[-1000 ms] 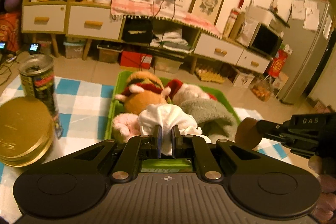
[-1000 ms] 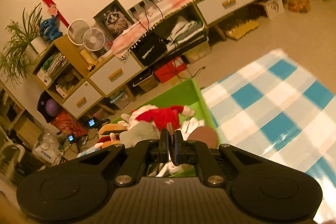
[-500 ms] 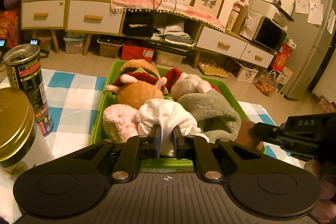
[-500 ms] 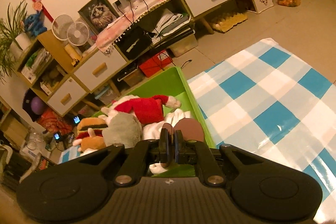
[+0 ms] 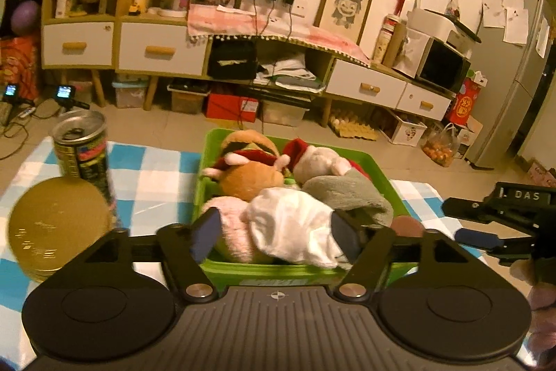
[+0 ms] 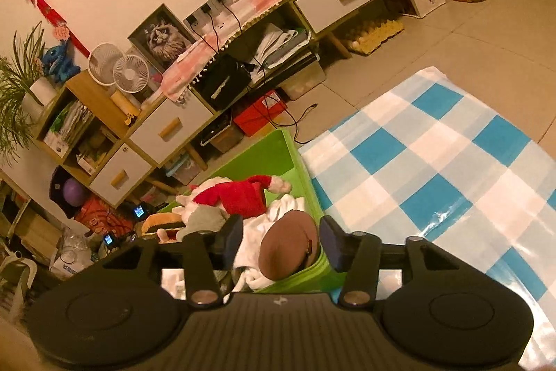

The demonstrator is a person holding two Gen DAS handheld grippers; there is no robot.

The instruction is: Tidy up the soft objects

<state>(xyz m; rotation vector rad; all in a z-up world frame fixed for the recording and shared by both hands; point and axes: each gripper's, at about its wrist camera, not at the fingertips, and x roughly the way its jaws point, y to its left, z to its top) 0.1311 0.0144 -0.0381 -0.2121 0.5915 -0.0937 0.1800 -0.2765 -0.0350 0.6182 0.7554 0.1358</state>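
Note:
A green bin on the checked tablecloth holds several soft toys. A white plush lies at its near edge beside a pink plush, a grey plush and an orange one. My left gripper is open, its pads either side of the white plush. In the right wrist view the bin holds a red-dressed toy, and a brown plush rests at the bin's near corner. My right gripper is open around it.
A tall tin can and a round gold tin stand left of the bin. The right gripper shows at the right edge of the left wrist view. The blue and white tablecloth spreads right of the bin. Cabinets line the far wall.
Both grippers have opened. The left has let go of the white plush and the right has let go of the brown plush, both now lying in the bin.

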